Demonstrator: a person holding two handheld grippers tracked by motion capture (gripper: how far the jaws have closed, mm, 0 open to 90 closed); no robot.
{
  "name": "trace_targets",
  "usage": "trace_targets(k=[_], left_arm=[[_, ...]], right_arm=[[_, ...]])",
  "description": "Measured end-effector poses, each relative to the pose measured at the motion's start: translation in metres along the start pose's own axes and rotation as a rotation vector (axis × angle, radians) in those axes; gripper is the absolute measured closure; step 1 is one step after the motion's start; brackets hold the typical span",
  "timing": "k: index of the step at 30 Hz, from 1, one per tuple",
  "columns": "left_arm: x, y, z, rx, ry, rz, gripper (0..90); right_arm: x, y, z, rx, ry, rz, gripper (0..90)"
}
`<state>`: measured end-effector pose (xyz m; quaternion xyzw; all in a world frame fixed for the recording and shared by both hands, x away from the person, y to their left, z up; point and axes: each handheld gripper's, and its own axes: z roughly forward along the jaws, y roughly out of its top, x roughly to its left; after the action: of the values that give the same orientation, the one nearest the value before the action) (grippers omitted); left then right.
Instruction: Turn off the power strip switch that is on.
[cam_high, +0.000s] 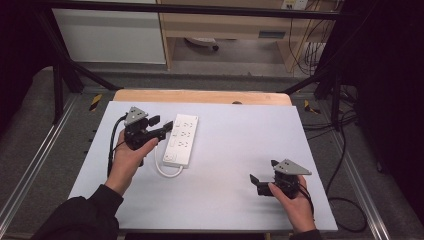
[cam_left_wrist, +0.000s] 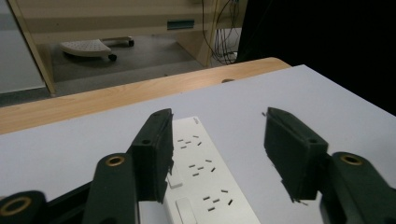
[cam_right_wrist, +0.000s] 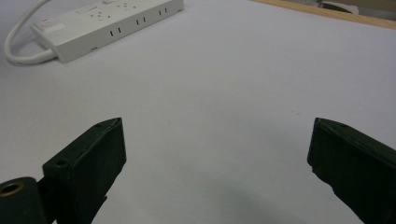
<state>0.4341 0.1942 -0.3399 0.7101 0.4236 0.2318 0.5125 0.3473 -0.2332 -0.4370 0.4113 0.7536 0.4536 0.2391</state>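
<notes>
White power strip (cam_high: 181, 140), two grippers spread

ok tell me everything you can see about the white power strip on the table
The power strip is a long white block, plastic by its look, lying flat on the pale table sheet, left of centre. Its top carries rows of socket slots and rocker switches along one edge. A white cord loops from its near end. The left gripper is at its left edge, jaws open, one over the switches; whether it touches is unclear.
</notes>
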Motion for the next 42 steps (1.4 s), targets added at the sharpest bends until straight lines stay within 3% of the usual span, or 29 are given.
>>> trace_targets(k=[9,14,26,42], left_arm=[[0.005,-0.002,0.012,0.023,0.03,0.009,62.2],[0.007,-0.001,0.015,0.016,-0.008,-0.006,73.6],[0.007,-0.006,0.033,0.047,-0.017,0.008,89.3],[0.016,-0.01,0.045,0.097,-0.007,-0.018,89.9]], right_arm=[[-0.005,0.005,-0.001,-0.034,-0.017,-0.006,4.8],[-0.007,0.004,-0.001,-0.026,-0.024,0.004,4.5],[-0.004,0.004,0.0,-0.016,-0.016,-0.01,4.4],[-0.003,0.002,0.003,-0.007,-0.019,-0.002,4.4]])
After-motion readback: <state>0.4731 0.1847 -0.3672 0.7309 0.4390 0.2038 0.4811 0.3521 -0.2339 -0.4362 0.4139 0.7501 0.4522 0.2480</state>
